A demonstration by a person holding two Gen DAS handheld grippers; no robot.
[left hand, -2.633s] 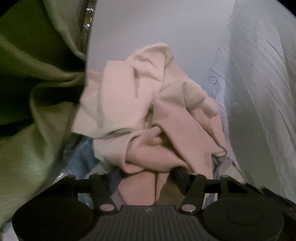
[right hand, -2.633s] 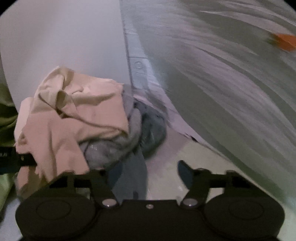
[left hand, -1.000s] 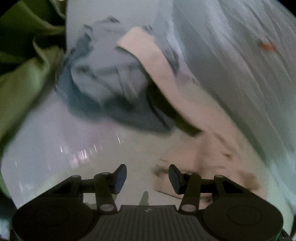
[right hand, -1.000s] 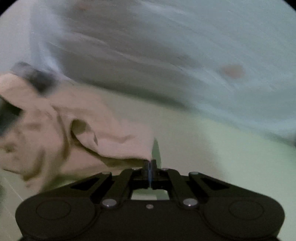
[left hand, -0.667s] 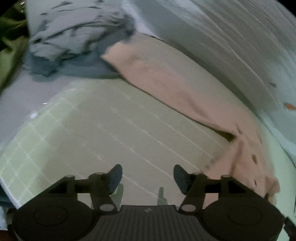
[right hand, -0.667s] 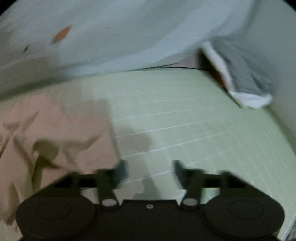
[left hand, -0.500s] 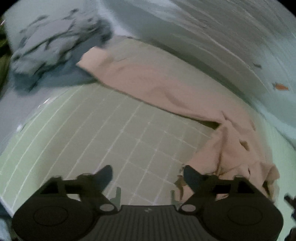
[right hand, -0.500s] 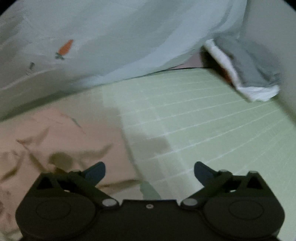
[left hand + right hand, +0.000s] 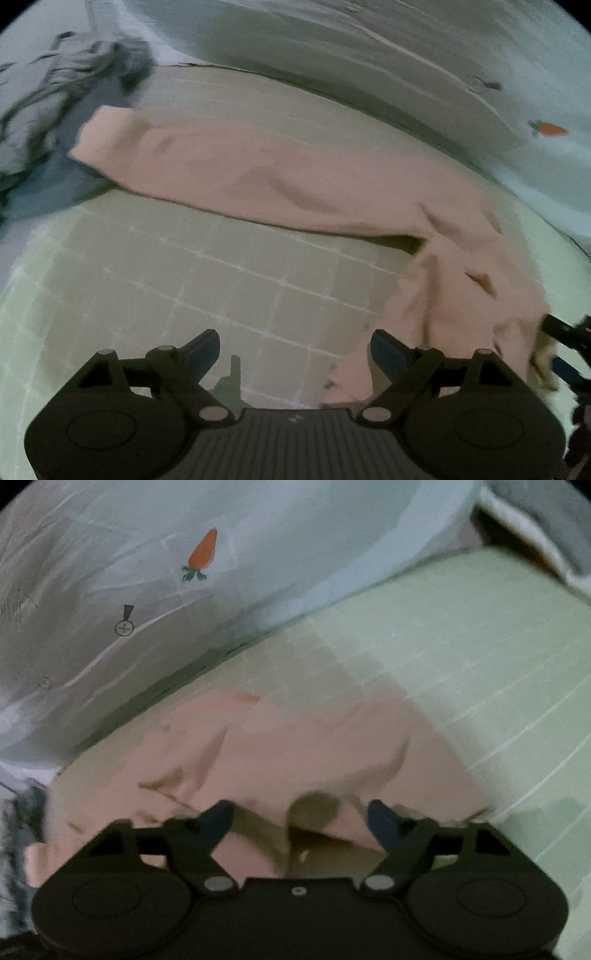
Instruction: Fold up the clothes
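On green grid mat point(image 9: 155, 280) | pink garment point(image 9: 295, 177) | both tools open, no legible txt

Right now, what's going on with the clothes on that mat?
A person is working two handheld grippers over a pink garment lying stretched out, still wrinkled, on the green grid mat. The left gripper and right gripper are both open and hold nothing. A grey clothes pile sits at the garment's far end.

Dim, motion-blurred, blocky frames; fisheye-warped, dark-vignetted corners.
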